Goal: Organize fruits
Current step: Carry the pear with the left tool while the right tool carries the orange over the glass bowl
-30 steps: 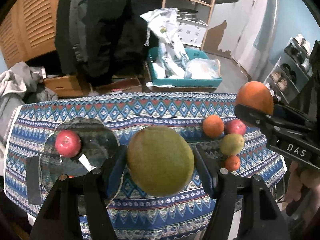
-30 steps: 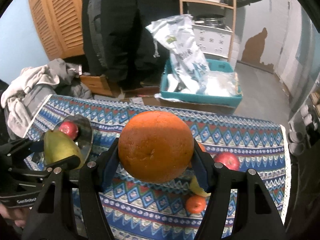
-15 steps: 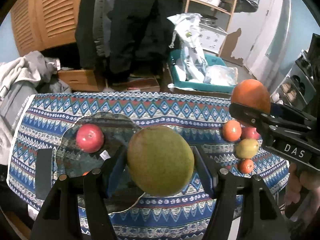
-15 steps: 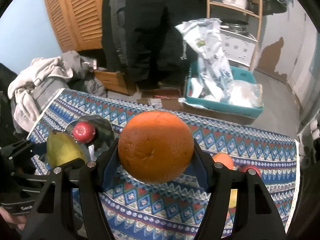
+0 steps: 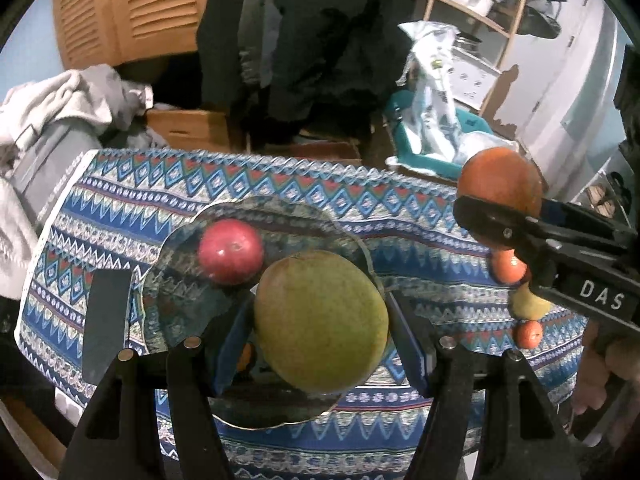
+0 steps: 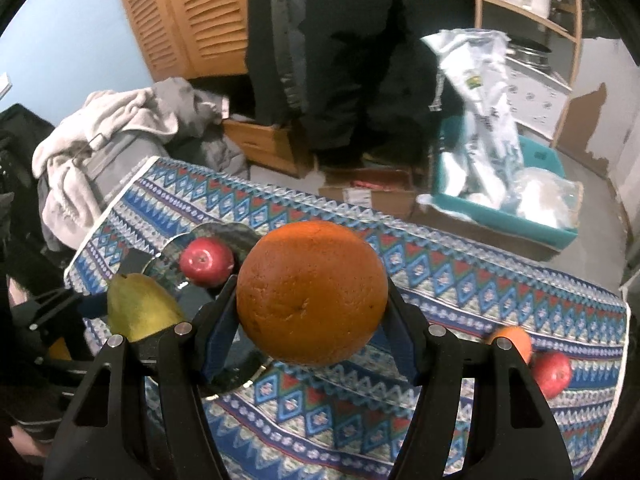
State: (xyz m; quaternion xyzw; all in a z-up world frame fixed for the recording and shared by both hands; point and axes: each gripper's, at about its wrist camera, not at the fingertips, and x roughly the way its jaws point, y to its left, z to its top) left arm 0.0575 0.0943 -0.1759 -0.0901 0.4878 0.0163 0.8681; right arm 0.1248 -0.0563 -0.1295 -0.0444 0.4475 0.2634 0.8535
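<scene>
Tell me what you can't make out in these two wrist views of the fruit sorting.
- Left wrist view: a small orange thing on the glass plate is mostly hidden behind the left gripper and its green pear.
- Same view: the right gripper, holding the large orange, covers part of the loose fruit behind it.
- Right wrist view: the large orange hides the cloth behind it.

Background: light-blue wall [image 6: 60, 40], louvered wooden doors [image 6: 192, 12], dark coats [image 6: 340, 52] hanging. Grey floor [image 6: 584, 176] with teal bin [image 6: 500, 216], cardboard boxes [image 6: 368, 188]. Wooden shelf [image 5: 480, 24] holds pots.
</scene>
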